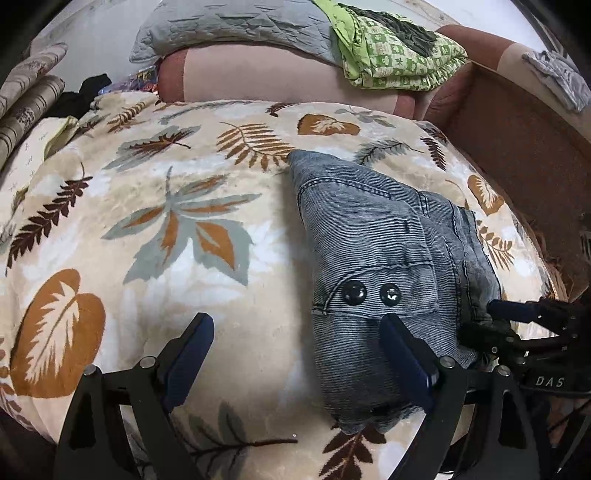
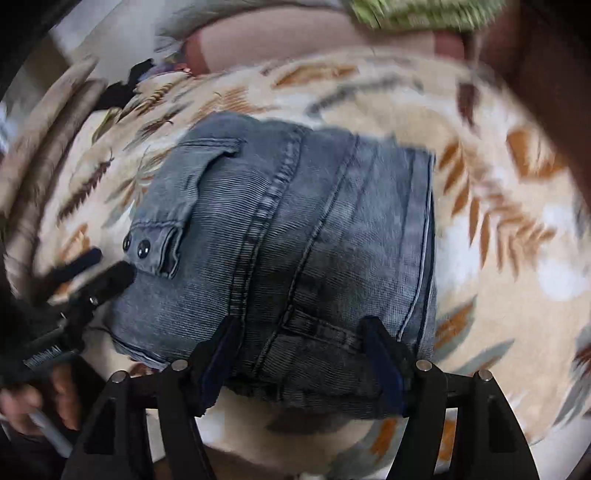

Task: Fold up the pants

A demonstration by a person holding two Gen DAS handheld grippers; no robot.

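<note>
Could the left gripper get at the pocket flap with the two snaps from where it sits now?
Probably yes. The left gripper is open, one finger already over the folded jeans, and the pocket flap lies uncovered just ahead of it. The right gripper sits at the jeans' other edge, clear of that path.

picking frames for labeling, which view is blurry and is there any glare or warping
Left wrist view: sharp, the denim pants show their weave; small glints on the two snap buttons; fisheye bends the leaf-print blanket into a dome. Right wrist view: motion blur smears the blanket and the green cloth at the rim, the pants in the middle stay readable.
</note>
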